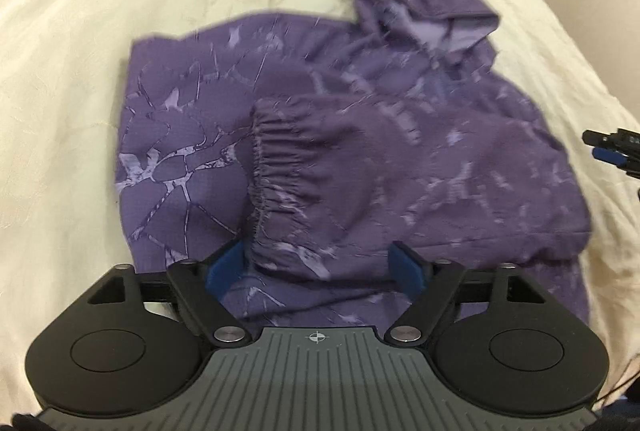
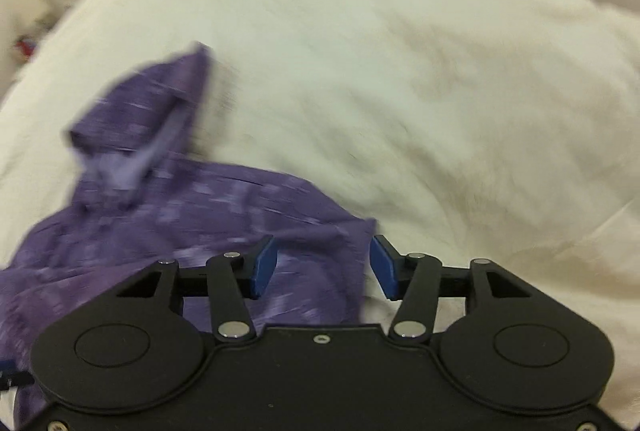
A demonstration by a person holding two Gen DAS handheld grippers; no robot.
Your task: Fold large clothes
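Purple hoodie (image 1: 400, 135) blurred on bedspread (image 1: 80, 31), left claw (image 1: 320, 263) and right claw (image 2: 324, 267) agape, empty

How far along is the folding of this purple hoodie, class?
Done: one sleeve lies folded across the hoodie body on the cream bedcover. In hand: nothing; the left gripper and right gripper are both open over the fabric. Left: the hood still sticks out, and the body is not yet folded up.

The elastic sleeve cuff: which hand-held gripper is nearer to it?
Left. The left hand-held gripper is open right at the elastic sleeve cuff. The right hand-held gripper is open over the hoodie's far edge, beside the bedcover.
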